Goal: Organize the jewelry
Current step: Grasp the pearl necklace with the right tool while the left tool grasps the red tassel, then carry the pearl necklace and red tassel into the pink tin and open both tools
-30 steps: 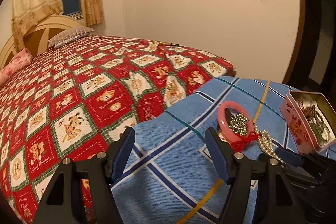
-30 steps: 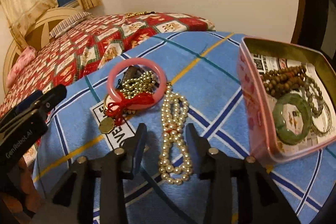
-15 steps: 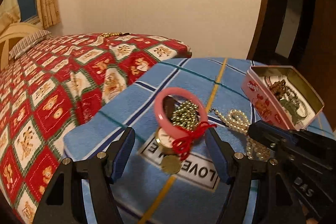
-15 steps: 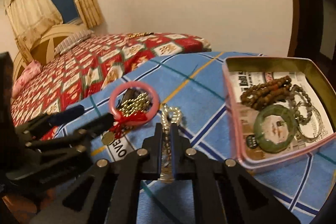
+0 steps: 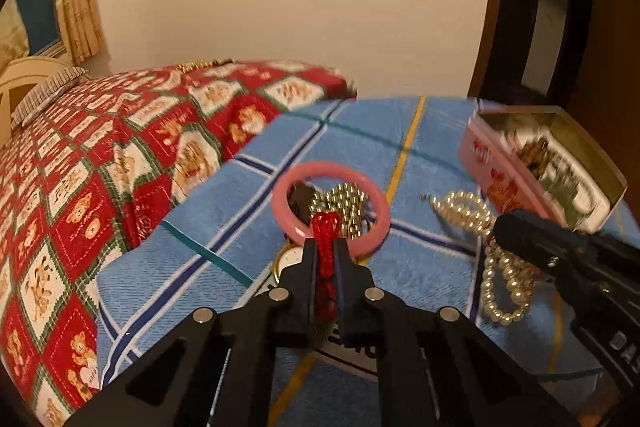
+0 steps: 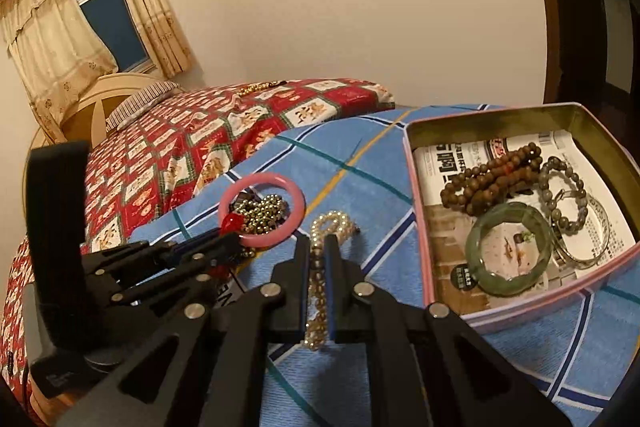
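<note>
Several bracelets already lie in the tin (image 6: 520, 115) right of the right hand-held gripper (image 6: 318, 247), clamped on the pearl necklace (image 6: 334, 223); the left hand-held gripper (image 5: 324, 251) has just closed on the pink bangle's (image 5: 332, 171) red tassel (image 5: 325, 227)

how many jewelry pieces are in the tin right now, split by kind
bangles: 2, a green one and a thin clear or silvery one
bead bracelets: 2, brown wooden beads and grey beads
total in the tin: 4

Still outside on the blue cloth: pink bangle, gold bead chain and pearl necklace.
</note>
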Available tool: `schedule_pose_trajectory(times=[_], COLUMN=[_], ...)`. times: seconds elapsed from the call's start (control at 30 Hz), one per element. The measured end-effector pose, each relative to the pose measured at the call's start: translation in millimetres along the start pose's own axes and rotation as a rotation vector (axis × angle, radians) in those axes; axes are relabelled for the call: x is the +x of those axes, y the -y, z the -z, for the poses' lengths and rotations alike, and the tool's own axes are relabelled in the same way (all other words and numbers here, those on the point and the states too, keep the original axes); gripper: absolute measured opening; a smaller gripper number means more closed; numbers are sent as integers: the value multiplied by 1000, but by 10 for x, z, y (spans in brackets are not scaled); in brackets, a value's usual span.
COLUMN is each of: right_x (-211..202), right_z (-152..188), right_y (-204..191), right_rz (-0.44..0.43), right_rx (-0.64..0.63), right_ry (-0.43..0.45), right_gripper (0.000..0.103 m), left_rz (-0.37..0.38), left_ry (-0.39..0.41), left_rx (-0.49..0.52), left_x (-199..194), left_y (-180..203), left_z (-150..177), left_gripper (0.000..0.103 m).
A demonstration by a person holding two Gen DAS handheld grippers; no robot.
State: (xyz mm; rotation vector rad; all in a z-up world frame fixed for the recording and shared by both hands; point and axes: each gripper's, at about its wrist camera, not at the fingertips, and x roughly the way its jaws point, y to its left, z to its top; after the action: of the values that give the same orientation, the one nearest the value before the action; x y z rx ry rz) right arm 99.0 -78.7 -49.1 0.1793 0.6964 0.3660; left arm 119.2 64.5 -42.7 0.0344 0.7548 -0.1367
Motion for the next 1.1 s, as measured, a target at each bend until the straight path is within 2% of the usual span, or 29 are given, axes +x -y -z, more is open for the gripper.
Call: schedule_pose_trajectory(times=[0.23, 0.43, 0.63, 0.83, 1.0, 1.1], right_x=[-154, -283, -415, -560, -704, -777], right_z=[-15, -47, -97, -156, -230, -280], right_y=[19, 35, 76, 186, 364, 523], right_rz=[-39, -85, -96, -94, -53, -19], right_rx=[19, 43, 59, 82, 93, 93], right_ry=[65, 128, 184, 245, 298, 321], right_gripper=[10, 10, 10, 10, 10, 10], left_rz=[189, 274, 262, 202, 201, 236], left_ry=[200, 241, 243, 243, 252, 275], left_rx=[-101, -149, -183, -145, -98, -84], left_x=[-433, -502, -530, -531, -533, -559], left_y=[-163, -200, -229, -121, 48, 191], left_z=[53, 71, 101, 103, 59, -56], left_gripper=[6, 6, 6, 6, 6, 6])
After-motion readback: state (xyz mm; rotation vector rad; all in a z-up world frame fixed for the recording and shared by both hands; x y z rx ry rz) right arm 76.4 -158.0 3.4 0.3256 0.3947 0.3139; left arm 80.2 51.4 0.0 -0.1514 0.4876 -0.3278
